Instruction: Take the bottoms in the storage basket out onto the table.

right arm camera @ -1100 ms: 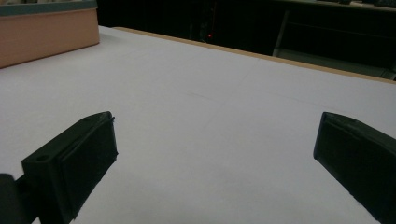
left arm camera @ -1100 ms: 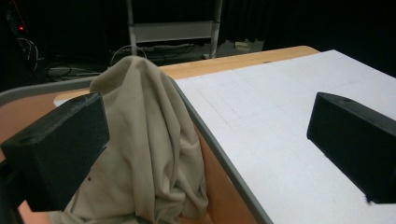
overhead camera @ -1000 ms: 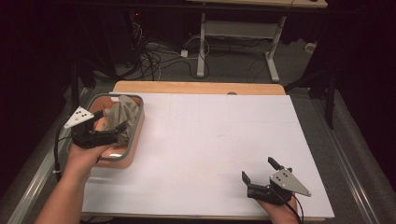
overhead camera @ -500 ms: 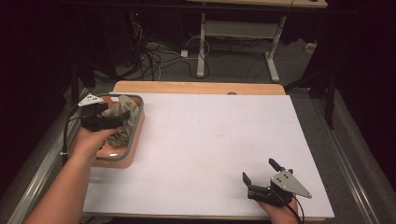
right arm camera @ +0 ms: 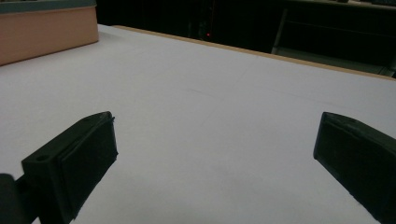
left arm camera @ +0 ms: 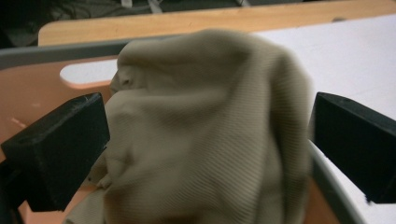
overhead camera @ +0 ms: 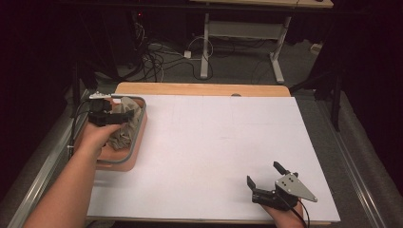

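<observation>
Right now I am holding my left gripper [overhead camera: 114,115] over the far end of the orange tray [overhead camera: 138,142], which is sitting at the left edge of the white table [overhead camera: 214,142]. Its jaws are standing wide apart with the crumpled beige cloth [left arm camera: 205,135] bulging up between them; in the left gripper view the cloth is lying close to the left jaw, though I cannot tell whether it is touching, and the right jaw is standing clear of it, so I am not clamping anything. That cloth is sitting inside the tray, heaped against its grey rim [left arm camera: 56,51]. My right gripper [overhead camera: 268,183] is resting low at the near right of the table, well apart from the tray, its jaws also spread wide and gripping nothing but air above the bare white surface
</observation>
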A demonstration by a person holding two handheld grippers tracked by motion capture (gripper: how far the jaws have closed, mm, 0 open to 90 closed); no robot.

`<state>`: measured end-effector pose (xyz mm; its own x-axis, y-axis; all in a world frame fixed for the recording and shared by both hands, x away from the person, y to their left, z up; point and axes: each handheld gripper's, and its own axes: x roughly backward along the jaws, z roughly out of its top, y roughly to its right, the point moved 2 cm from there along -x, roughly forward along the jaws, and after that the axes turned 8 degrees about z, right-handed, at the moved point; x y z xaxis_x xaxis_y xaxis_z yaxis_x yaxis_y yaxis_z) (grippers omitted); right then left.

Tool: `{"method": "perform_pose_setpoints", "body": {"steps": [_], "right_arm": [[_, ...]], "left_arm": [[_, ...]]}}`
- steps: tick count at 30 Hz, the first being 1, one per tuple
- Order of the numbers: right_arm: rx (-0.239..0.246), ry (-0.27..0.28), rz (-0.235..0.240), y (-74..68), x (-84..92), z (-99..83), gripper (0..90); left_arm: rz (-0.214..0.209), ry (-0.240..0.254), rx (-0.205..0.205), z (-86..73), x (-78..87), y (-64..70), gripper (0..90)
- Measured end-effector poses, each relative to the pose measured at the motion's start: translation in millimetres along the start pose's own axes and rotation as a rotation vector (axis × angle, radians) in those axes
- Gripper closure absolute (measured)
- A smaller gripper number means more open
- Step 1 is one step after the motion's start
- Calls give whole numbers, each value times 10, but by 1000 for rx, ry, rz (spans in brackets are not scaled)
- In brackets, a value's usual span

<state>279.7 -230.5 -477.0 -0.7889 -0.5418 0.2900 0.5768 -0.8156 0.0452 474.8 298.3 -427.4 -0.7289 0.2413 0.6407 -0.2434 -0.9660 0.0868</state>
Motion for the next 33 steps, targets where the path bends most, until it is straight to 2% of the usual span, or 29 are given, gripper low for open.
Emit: {"method": "perform_pose_setpoints", "body": {"steps": [3,5,9,11,16,19,22,30,33], "right_arm": [[1,-1,1,-3,-2,-3,3],[0,-1,2,-4,-4,-5,3],[0,-2,1,-3,0,-9,3],[0,-1,0,2,6,-11,3],[0,-3,-1,10,5,-16,3],[3,-4,-1,6,0,-16,3],[3,-7,0,3,-5,-19,4],[7,-8,-1,7,0,-23,5],[8,-9,0,7,-1,-24,6]], "left_arm": [[34,-48,11,19,-98,-53,0],[36,-79,35,15,-160,-95,0],[60,-192,46,-31,-294,-175,0],[49,-233,55,-51,-340,-191,0],[41,-322,39,-70,-410,-182,0],[8,-416,51,-103,-466,-173,0],[-12,-495,23,-143,-512,-146,0],[0,-551,-1,-145,-552,-97,0],[30,-574,-57,-175,-568,-23,0]]}}
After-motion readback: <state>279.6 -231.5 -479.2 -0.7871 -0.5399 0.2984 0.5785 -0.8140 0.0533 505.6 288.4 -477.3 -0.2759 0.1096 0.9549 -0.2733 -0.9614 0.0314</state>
